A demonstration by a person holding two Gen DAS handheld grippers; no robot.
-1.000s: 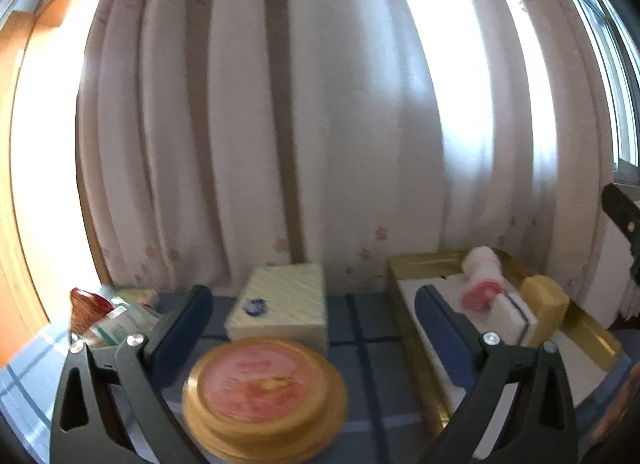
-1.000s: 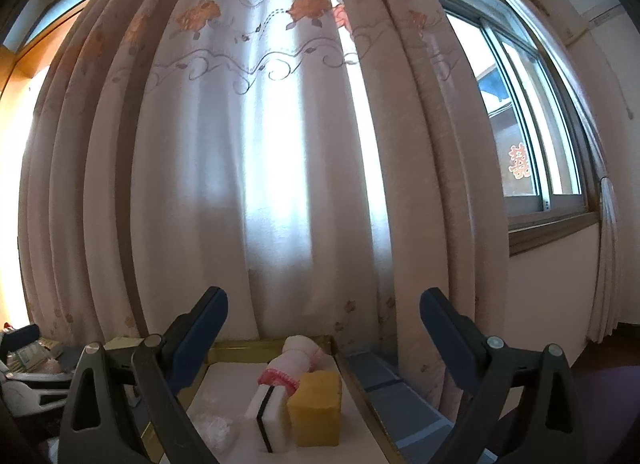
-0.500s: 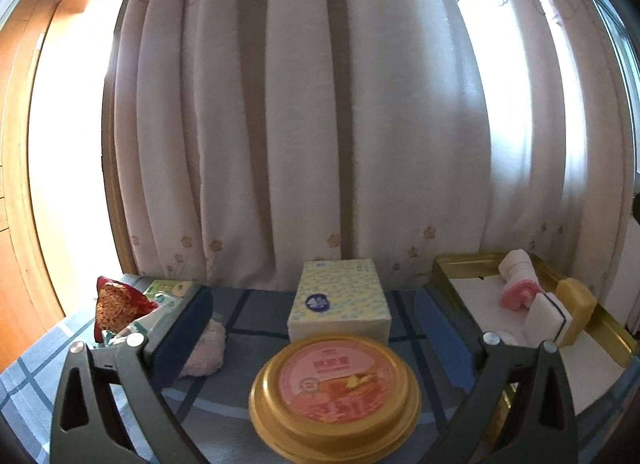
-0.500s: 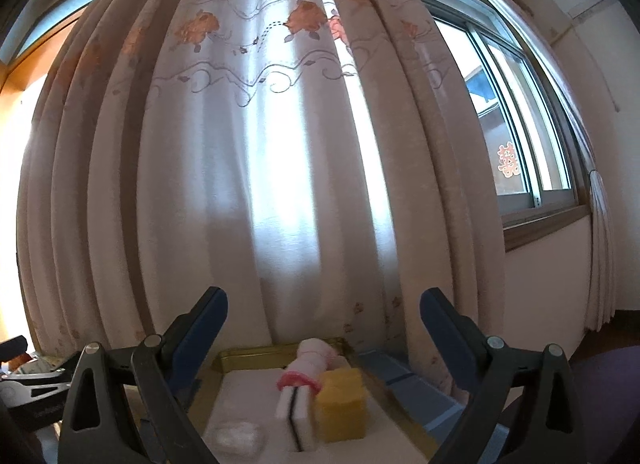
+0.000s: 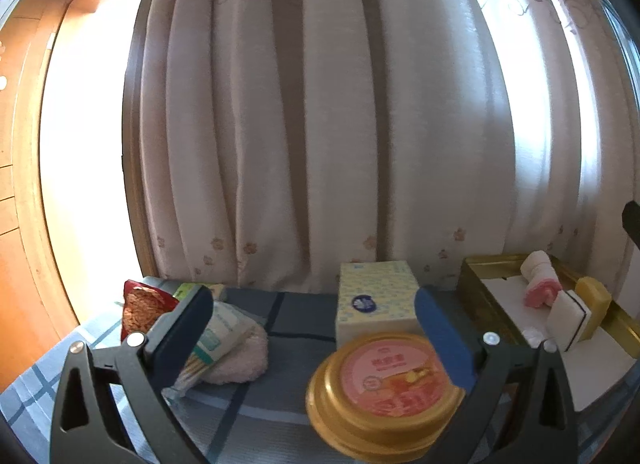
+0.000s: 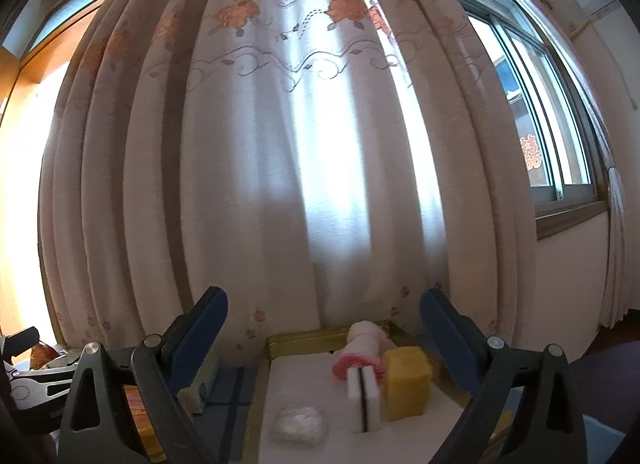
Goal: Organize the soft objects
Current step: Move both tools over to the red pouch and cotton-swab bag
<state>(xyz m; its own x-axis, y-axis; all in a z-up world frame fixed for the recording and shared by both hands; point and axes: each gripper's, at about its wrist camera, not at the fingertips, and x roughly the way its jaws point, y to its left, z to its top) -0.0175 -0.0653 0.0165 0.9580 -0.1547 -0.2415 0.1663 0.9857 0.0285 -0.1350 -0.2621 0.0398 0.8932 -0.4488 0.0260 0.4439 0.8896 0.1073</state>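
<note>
Between picks, both claws wide and empty

We think the fluffy pink cloth [image 5: 240,360] at near left is next for our left gripper [image 5: 312,340]; right gripper [image 6: 324,340] hovers over the gold tray [image 6: 304,338] holding sponges [image 6: 406,382].

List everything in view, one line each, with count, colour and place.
tray: 1, gold, right on table
yellow sponge: 1, yellow, in tray
white sponge: 1, white with black line, in tray
rolled towel: 1, white and pink, in tray
tissue box: 1, pale yellow, centre
round container: 1, gold with pink lid, front
fluffy cloth: 1, pinkish, left
snack packets: several, left
curtain: 1, cream, behind
left tool: open
right tool: open
</note>
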